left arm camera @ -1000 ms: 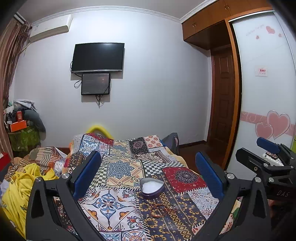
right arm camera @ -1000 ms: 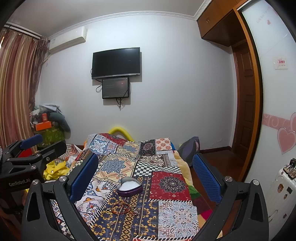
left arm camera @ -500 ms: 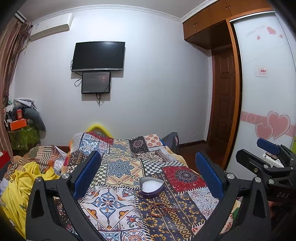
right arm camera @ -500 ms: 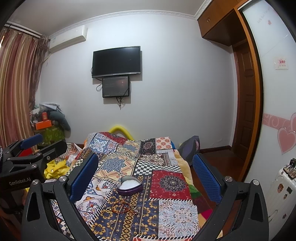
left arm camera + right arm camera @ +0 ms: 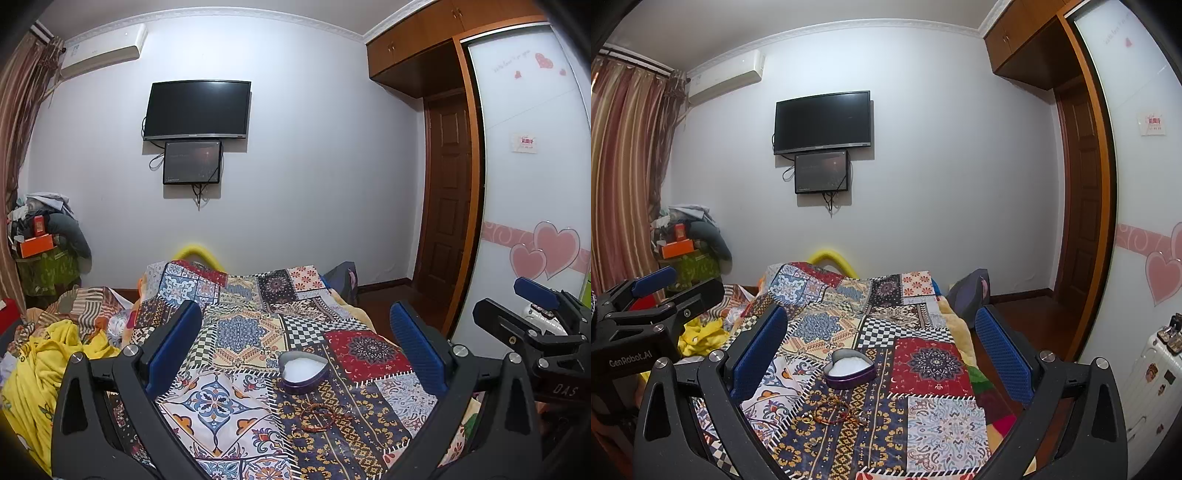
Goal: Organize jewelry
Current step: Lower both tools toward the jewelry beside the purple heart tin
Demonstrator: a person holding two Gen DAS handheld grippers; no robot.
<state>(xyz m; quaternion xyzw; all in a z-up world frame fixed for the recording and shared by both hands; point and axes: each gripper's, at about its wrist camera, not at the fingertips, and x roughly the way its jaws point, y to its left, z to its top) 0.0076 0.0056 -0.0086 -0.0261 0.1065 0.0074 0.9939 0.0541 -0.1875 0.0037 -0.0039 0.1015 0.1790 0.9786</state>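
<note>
At the far left of the room a striped curtain (image 5: pixel 624 166) hangs beside a heap of clothes and boxes (image 5: pixel 687 240), and nearer, at the left edge of the bed, lies a crumpled yellow cloth (image 5: pixel 44 365). The left gripper (image 5: pixel 295 343) hovers above the patchwork bedspread (image 5: pixel 240 332) with its blue-padded fingers (image 5: pixel 173 343) spread wide and nothing between them; in the right wrist view it shows as a black frame at the left edge, and there its fingers cannot be told. On the bedspread, about midway across and in the near half, sits a heart-shaped tin (image 5: pixel 303 371), purple-walled with a white inside, its top uncovered. Just nearer than the tin, apart from it, lies a red beaded bracelet (image 5: pixel 319 415) flat on a dark blue and gold patch; in the right wrist view the bracelet (image 5: pixel 833 410) has a small gold ring (image 5: pixel 808 418) just to its left and a small dark piece, too small to name, just to its right. On the far wall above the bed hangs a dark television (image 5: pixel 197 109) with a smaller screen (image 5: pixel 192 162) under it, and an air conditioner (image 5: pixel 105 50) is mounted high to the left. The right gripper (image 5: pixel 881 343) hovers likewise over the bedspread, its blue fingers (image 5: pixel 1003 354) set wide and bare, the tin and bracelet lying in the span between them but lower. Farther right stand a brown wooden door (image 5: pixel 448 195) and a white wardrobe panel (image 5: pixel 532 177) with pink hearts, and near the right edge a white suitcase (image 5: pixel 1156 373)
</note>
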